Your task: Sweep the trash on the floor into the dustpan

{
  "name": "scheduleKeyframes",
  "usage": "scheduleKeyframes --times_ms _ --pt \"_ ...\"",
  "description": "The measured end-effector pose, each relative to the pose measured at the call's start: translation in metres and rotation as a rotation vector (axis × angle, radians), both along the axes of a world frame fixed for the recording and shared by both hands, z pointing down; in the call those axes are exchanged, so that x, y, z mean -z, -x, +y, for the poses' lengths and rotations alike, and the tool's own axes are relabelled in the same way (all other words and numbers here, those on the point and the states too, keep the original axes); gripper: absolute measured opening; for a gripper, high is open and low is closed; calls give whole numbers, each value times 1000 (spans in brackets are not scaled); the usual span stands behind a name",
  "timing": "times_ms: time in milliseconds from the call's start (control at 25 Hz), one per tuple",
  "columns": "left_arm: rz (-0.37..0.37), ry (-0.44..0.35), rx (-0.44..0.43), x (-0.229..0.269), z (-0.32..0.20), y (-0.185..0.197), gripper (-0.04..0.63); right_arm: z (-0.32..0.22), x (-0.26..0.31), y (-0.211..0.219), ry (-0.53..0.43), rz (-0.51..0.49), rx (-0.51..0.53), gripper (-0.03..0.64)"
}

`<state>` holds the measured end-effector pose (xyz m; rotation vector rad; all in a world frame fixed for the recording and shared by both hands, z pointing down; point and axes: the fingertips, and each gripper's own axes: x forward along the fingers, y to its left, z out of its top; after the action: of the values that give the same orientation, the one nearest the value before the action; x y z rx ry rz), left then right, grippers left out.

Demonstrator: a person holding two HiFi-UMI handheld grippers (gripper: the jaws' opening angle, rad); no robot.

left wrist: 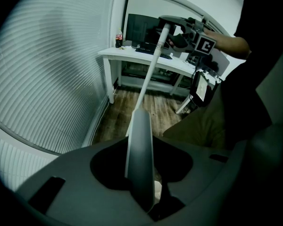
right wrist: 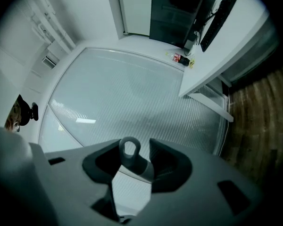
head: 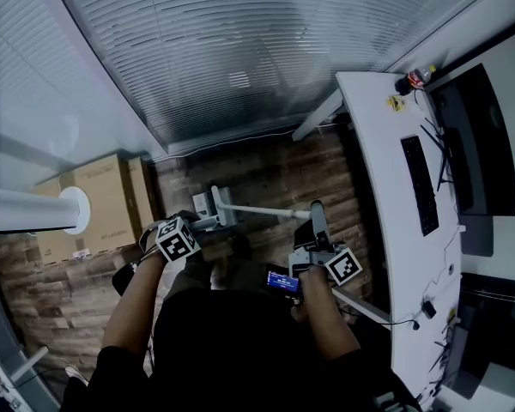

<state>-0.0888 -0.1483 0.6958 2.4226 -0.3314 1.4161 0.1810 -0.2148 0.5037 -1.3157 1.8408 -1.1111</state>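
Note:
A long white broom pole [head: 270, 212] crosses the wooden floor [head: 266, 174] between my two grippers. My right gripper [head: 316, 219] is shut on its top end. That end is a grey cap with a hanging loop [right wrist: 130, 150], and it sits between the jaws of the right gripper [right wrist: 132, 163]. My left gripper [head: 202, 225] is shut on a flat grey handle [left wrist: 140, 149]. Behind this handle the white pole [left wrist: 151, 72] climbs to the right gripper [left wrist: 178, 33]. I cannot tell whether the handle and the pole are one piece. White parts [head: 213, 202] sit by the left jaws. No trash shows.
A white desk [head: 382, 187] runs along the right with a keyboard [head: 419, 183], a monitor [head: 476, 144] and a bottle [head: 419, 77]. Cardboard boxes [head: 107, 197] stand at the left and a white pillar [head: 34, 210] beside them. Window blinds [head: 240, 50] fill the far wall.

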Motion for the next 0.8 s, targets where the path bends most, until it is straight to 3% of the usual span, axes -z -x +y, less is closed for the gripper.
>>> scheduleKeyframes --times_ms 240,600,800 --pt "-15 -8 -7 0 2 3 109 -2 38 -29 -75 35 -23 161" --pt "-57 -19 -25 1 3 10 110 -7 66 -30 -152 111 -7 160" --pt "-33 -75 20 19 -3 18 137 -13 73 -41 -181 172 -4 156"
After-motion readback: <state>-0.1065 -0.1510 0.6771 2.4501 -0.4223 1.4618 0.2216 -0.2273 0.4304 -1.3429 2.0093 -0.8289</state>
